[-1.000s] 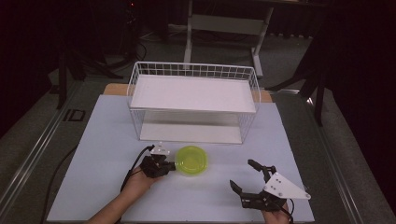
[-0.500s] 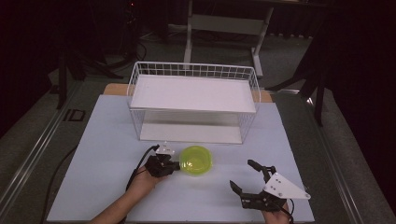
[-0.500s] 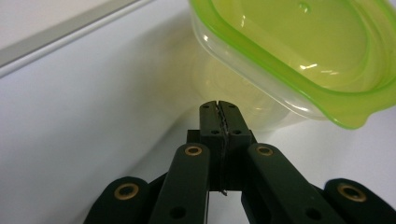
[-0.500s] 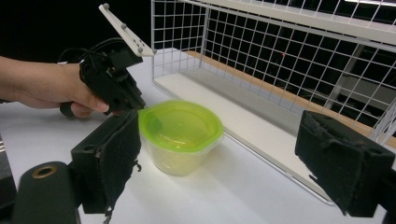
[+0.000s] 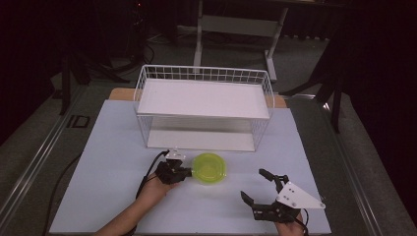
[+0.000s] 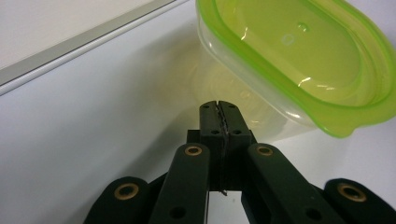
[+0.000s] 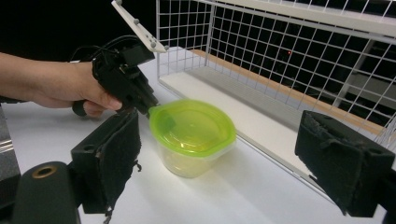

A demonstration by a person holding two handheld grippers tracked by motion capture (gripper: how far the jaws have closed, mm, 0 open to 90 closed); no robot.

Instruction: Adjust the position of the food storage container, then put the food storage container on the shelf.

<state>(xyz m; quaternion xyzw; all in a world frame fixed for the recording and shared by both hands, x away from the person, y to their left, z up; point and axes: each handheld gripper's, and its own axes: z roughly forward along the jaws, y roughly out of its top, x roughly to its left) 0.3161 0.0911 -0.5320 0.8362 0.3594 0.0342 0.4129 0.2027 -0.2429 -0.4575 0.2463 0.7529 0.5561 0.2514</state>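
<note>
A clear tub with a lime-green lid (image 5: 210,168) stands on the white table in front of the wire rack. My left gripper (image 5: 186,172) is at its left side, jaws shut with nothing between them. In the left gripper view the closed tips (image 6: 218,106) sit at the tub's wall, just under the lid's rim (image 6: 299,60). My right gripper (image 5: 252,183) is near the front edge, to the right of the tub, open wide and holding nothing. In the right gripper view its pads (image 7: 109,158) frame the tub (image 7: 191,130), with the left gripper (image 7: 148,109) beyond it.
A white wire rack (image 5: 204,73) with a white shelf stands at the back of the table, just behind the tub, and its mesh wall (image 7: 280,46) is close by. The white table top (image 5: 108,147) extends left and right. Dark floor and stands surround the table.
My left gripper has crept a little to the right and the tub has shifted slightly right with it. The right gripper has stayed put.
</note>
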